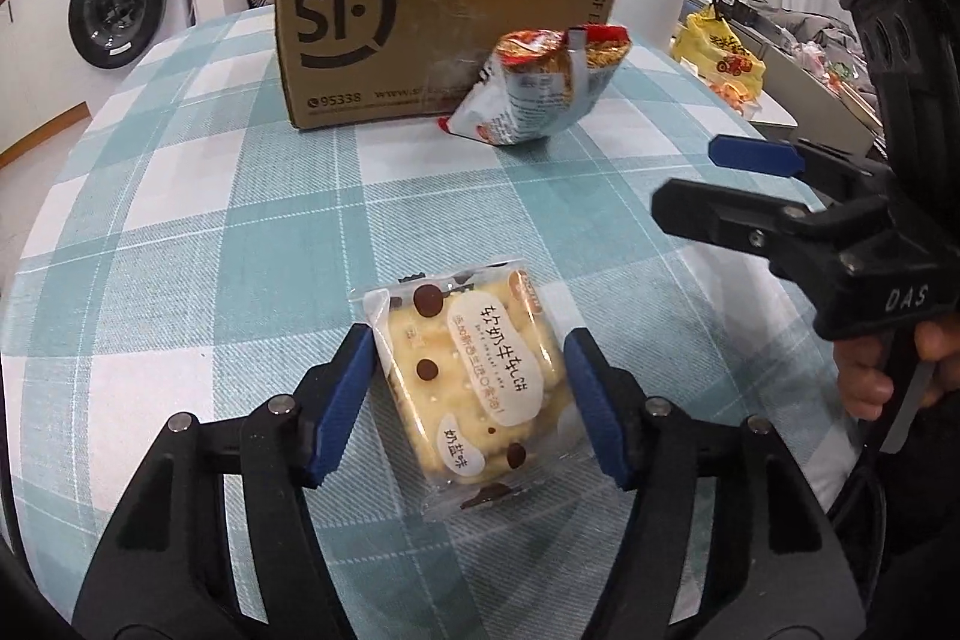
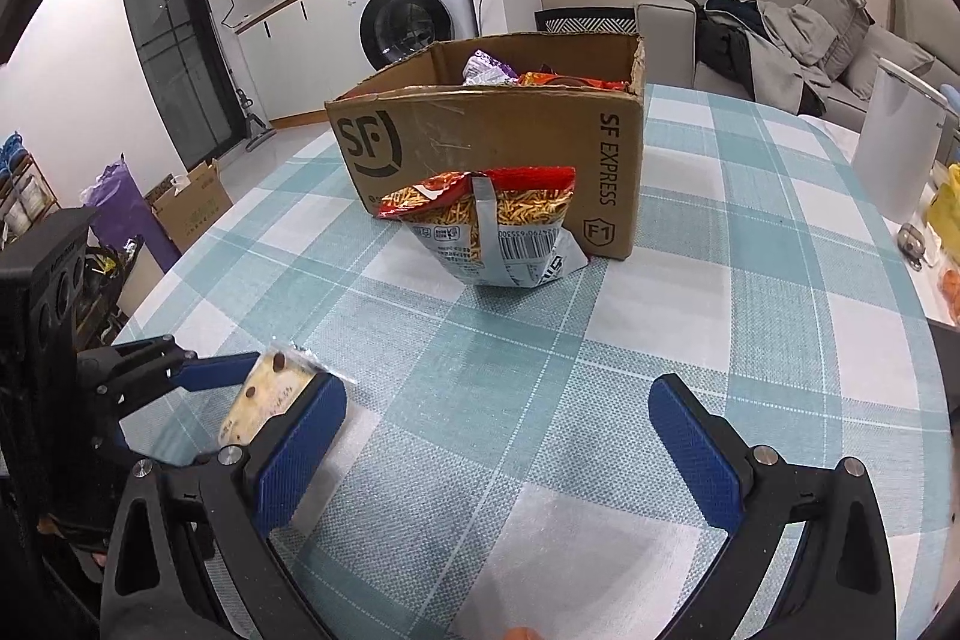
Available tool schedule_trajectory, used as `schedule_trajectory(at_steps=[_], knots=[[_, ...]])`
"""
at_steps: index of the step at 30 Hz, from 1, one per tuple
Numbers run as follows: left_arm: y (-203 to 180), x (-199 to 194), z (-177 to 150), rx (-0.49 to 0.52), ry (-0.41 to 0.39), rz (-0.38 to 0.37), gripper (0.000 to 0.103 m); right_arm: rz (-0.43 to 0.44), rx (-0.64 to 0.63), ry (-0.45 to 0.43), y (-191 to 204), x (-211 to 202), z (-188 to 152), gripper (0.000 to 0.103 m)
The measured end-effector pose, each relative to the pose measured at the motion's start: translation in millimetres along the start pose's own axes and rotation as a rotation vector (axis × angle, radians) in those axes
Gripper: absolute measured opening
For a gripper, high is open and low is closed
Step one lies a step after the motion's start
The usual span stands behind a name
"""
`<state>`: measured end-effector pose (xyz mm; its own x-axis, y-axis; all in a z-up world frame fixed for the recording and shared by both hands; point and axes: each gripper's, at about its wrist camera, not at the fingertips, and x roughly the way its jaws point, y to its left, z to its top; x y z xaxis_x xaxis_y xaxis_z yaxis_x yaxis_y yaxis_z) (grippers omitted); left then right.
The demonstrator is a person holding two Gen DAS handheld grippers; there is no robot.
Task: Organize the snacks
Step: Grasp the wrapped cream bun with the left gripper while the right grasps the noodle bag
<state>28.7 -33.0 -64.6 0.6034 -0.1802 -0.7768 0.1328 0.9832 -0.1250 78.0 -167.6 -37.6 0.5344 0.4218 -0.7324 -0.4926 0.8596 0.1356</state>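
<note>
Now left tongs squeeze the cracker packet.

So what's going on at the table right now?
A person is sorting snacks into the cardboard box, which already holds a few packets. The left hand-held gripper has its pads against both sides of a cracker pack lying on the checked tablecloth. The right hand-held gripper is open and empty. A noodle-snack bag leans against the box, not yet packed.

On the table, the cracker packet lies nearest; behind it the noodle bag leans against the box.
</note>
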Motion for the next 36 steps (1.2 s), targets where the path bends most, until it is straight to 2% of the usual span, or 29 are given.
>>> schedule_trajectory(at_steps=[14, 23, 29, 31, 36], knots=[[35, 28, 42, -0.06, -0.017, 0.043, 0.062, -0.026, 0.032, 0.035, -11, 25, 12, 0.103], [54, 46, 67, -0.074, -0.04, 0.059, 0.062, -0.052, 0.035, 0.091, -16, 55, 26, 0.103], [67, 52, 76, -0.087, -0.059, 0.076, 0.062, -0.037, 0.026, 0.119, -14, 74, 38, 0.103], [71, 51, 75, -0.102, -0.062, 0.06, 0.061, -0.04, 0.022, 0.124, -12, 80, 42, 0.103], [80, 52, 75, -0.128, -0.061, 0.051, 0.061, -0.03, 0.038, 0.091, -8, 86, 54, 0.103]])
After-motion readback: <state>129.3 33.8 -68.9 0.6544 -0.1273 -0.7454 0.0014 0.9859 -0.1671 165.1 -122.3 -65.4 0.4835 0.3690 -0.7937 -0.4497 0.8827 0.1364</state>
